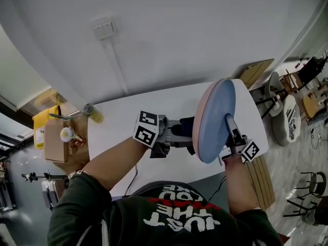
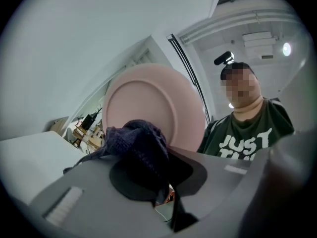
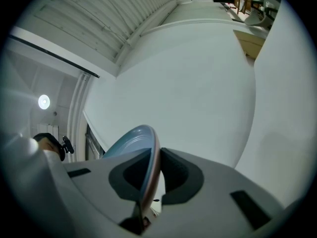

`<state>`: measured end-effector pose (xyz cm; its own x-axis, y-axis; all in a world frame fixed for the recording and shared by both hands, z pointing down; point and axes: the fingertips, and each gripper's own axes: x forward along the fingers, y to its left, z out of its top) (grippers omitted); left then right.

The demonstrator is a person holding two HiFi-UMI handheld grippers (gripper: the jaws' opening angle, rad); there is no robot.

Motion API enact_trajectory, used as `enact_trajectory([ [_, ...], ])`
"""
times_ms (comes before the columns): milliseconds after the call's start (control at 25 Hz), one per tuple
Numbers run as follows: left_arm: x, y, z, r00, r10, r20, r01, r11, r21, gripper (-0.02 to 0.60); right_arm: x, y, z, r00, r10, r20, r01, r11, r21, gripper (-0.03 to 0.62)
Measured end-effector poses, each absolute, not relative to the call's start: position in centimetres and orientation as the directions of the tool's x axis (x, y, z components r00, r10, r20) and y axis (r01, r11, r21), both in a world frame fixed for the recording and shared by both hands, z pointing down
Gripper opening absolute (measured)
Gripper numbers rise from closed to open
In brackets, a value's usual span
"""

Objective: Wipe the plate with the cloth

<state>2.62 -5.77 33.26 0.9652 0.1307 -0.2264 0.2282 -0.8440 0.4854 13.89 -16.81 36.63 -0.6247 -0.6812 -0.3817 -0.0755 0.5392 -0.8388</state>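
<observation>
- At left, clamps the bunched dark cloth (image 2: 141,145) in the jaws of the left gripper (image 2: 157,177), up against the pink back of the plate (image 1: 218,118).
- In the middle, holds that plate on edge above the white bench (image 1: 154,109), blue face turned rightward.
- At right, pinches the plate's rim in the clenched jaws of the right gripper (image 3: 152,167).

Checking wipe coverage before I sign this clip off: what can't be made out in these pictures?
- Whether the cloth touches the plate: left gripper view, the bunched cloth covers that spot; head view, the plate's rim hides it.
- Fine dirt on the plate's blue face: right gripper view edge-on, head view too small.
- Items on the cardboard box: head view, too small.
</observation>
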Motion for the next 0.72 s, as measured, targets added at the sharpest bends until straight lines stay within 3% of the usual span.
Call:
enact_trajectory([
  [400,4.1,-11.5,33.9,0.984,-0.021,-0.176,0.072,-0.861,0.504,0.049,10.5,-14.4,35.5,-0.714,-0.587,-0.381,-0.049,0.585,-0.810,0.035],
  [720,0.1,-13.1,30.0,0.968,-0.085,-0.237,0.043,-0.870,0.490,0.049,12.7,-14.3,38.2,-0.705,-0.637,-0.312,-0.122,0.542,-0.831,0.035],
])
